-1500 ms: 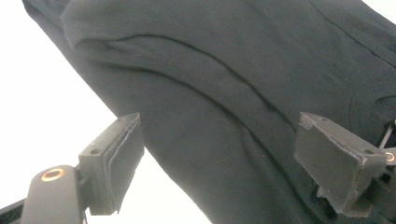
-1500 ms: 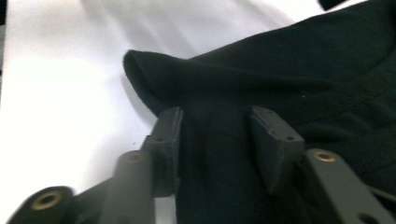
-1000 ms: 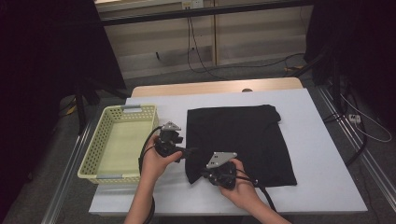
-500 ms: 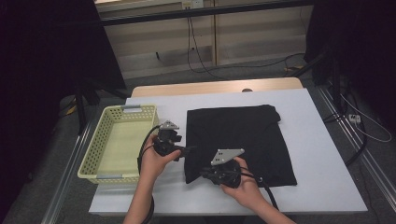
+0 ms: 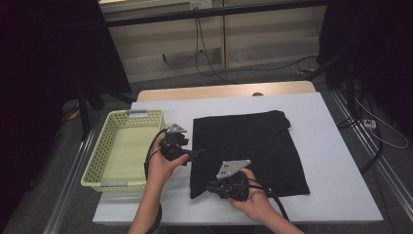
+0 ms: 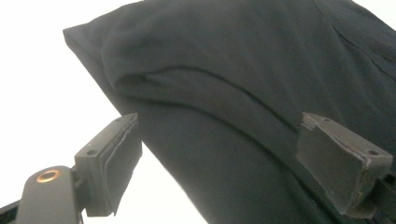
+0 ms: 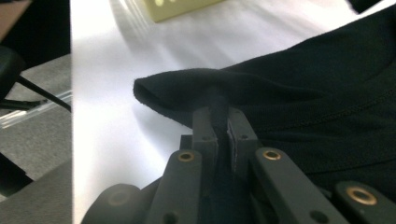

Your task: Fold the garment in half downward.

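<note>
A black cloth (image 5: 253, 146) lies folded on the white table (image 5: 336, 190). My left gripper (image 5: 198, 152) hovers at the cloth's left edge and points right. In the left gripper view its jaws (image 6: 219, 140) stand wide open over the cloth (image 6: 243, 84), one on each side of the folded edge, without pressing on it. My right gripper (image 5: 210, 186) is at the cloth's near left corner. In the right gripper view it (image 7: 222, 116) is shut on a pinched fold of the cloth (image 7: 303, 79), and the corner is raised a little off the table.
A pale yellow mesh basket (image 5: 92, 165) stands on the left of the table, close to my left hand, and its corner (image 7: 182, 7) appears in the right gripper view. White table surface lies to the right of the cloth and in front of it. Cables trail from both grippers.
</note>
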Tool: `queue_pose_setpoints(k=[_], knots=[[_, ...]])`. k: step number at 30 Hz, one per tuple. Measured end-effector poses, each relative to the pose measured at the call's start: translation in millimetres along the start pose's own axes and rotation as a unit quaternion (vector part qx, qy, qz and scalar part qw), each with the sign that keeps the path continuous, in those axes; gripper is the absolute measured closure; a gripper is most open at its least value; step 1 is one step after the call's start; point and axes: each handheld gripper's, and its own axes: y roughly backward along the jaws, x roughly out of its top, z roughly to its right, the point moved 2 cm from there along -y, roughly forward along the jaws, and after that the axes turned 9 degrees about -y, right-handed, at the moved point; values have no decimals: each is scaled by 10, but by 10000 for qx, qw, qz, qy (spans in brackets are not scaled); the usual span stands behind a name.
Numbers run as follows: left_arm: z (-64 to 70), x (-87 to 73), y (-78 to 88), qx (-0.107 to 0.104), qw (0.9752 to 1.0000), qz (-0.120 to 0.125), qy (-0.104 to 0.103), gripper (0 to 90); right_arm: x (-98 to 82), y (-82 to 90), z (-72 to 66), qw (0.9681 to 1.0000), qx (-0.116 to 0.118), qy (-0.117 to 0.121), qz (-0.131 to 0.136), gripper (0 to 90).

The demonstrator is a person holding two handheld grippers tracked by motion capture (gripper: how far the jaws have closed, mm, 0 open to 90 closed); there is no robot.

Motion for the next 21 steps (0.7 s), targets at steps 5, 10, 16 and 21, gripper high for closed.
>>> queue_pose_setpoints(k=[5,10,16,21], knots=[[-49,37,-22,6,10000,-42,50,148,-6,26,-42,9999,134,63,-30,850],[-99,98,-96,69,10000,-28,58,118,-13,78,-53,9997,205,88,20,849],[-219,190,-174,275,9994,-23,205,113,-28,108,-89,9994,281,186,8,849],[-367,253,-239,431,9986,7,308,133,-23,111,-145,9990,375,257,-14,849]])
